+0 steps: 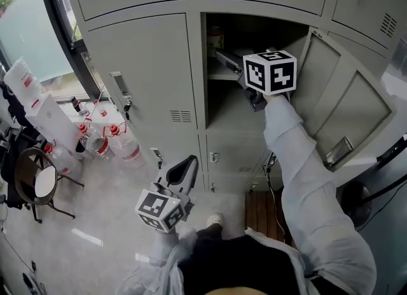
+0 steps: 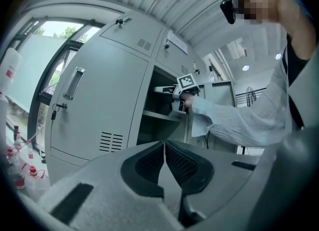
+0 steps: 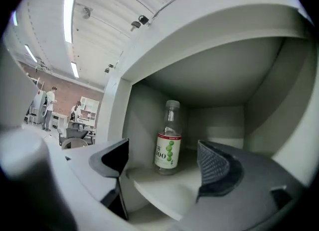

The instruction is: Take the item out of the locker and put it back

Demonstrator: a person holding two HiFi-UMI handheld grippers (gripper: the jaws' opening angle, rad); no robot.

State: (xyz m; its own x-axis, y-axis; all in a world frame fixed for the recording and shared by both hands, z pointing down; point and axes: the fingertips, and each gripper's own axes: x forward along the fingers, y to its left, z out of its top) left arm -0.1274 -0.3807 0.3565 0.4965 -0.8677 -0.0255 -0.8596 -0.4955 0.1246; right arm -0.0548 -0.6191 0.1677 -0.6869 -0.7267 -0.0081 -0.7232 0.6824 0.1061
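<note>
Open locker (image 1: 254,30), seen from above and along each gripper. Your right gripper (image 3: 165,161) reaches into the upper compartment at the end of your outstretched arm, with its jaws spread wide and nothing pressed between the pads. The bottle (image 3: 168,138) appears in the gap between the jaws but stands farther back, apart from both, on the shelf (image 3: 164,192) near the rear left corner of the compartment.

The bottle stands upright: its long axis is vertical, the cap points up towards the compartment ceiling and the base rests flat on the shelf. The body is clear, and a white label with a red band and green dots faces your right gripper. From the head view only the bottle's top and a strip of red label show in the shadow beyond the jaws.

The locker door (image 1: 346,106) is swung open to your right. Your left gripper (image 2: 164,161) hangs low in front of your body, well apart from the open compartment, with its jaws together and holding nothing; they point up towards the lockers.

On the floor to your left, clear containers with red caps (image 1: 105,138) stand beside the lockers, and a round-seated chair (image 1: 38,182) stands nearby
</note>
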